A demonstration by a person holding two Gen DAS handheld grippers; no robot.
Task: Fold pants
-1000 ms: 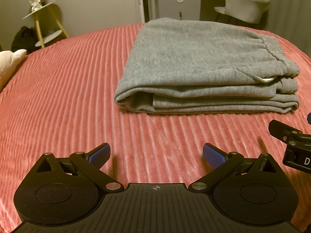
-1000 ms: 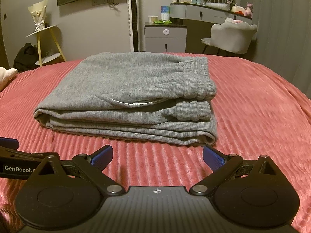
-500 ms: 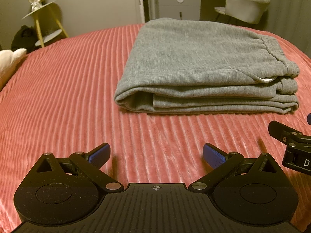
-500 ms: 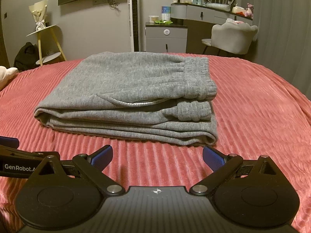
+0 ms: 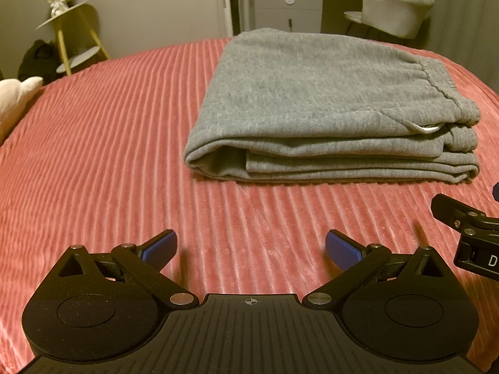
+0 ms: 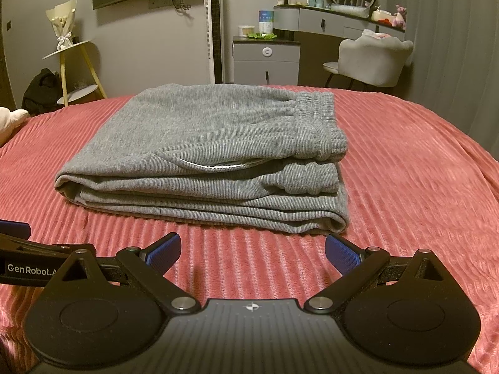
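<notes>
Left hand-held gripper [image 5: 249, 246] and right hand-held gripper [image 6: 251, 249] both spread wide, empty, short of folded pants [image 6: 212, 152].

I see a pink ribbed bedspread [image 6: 421, 171], a grey drawer cabinet [image 6: 266, 62], a pale padded chair [image 6: 372, 59] and a yellow-legged side table [image 6: 70, 71].

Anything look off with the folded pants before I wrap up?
Mostly tidy. The grey pants lie folded on the red bedspread; only a white pocket lining peeks out along the front edge. Both tools are open and clear.
</notes>
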